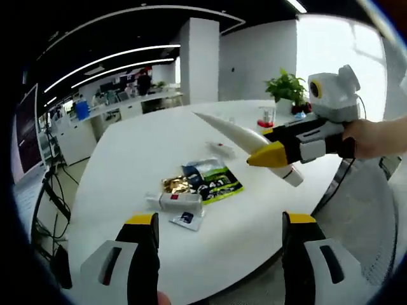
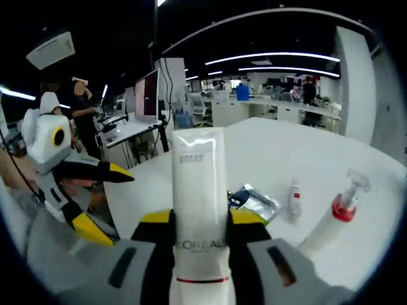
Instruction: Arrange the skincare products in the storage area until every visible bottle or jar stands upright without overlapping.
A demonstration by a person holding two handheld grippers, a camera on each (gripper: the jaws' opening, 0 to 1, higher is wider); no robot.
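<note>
The long white plastic squeeze tube point(image 2: 200, 210), smooth and flat-ended with dark lettering and a thin red line near its lower end, stands lengthwise between the yellow-tipped jaws of the right gripper point(image 2: 201, 232), which are clenched on its sides. In the left gripper view the same tube point(image 1: 245, 138) tapers to a flat crimped edge pointing toward 10 o'clock, held above the table by the right gripper point(image 1: 275, 154), with a person's hand point(image 1: 375, 136) at 3 o'clock behind it.

On the round white table point(image 1: 146, 143), near the middle of the left gripper view, lies a loose cluster: a small white tube with a red mark point(image 1: 175, 201) lying flat, a crinkled gold foil sachet point(image 1: 175, 184) touching it above, a glossy green-and-black sachet point(image 1: 216, 184) at its right, and a small white-and-blue packet point(image 1: 186, 218) just below. The left gripper point(image 1: 219, 254) hangs over the near table edge with its jaws spread apart and nothing between them.

In the right gripper view a clear pump bottle with a red collar point(image 2: 334, 219) lies tilted on the table at 4 o'clock, beside a small white tube point(image 2: 295, 198). A potted green plant point(image 1: 287, 86) sits at the far rim.
</note>
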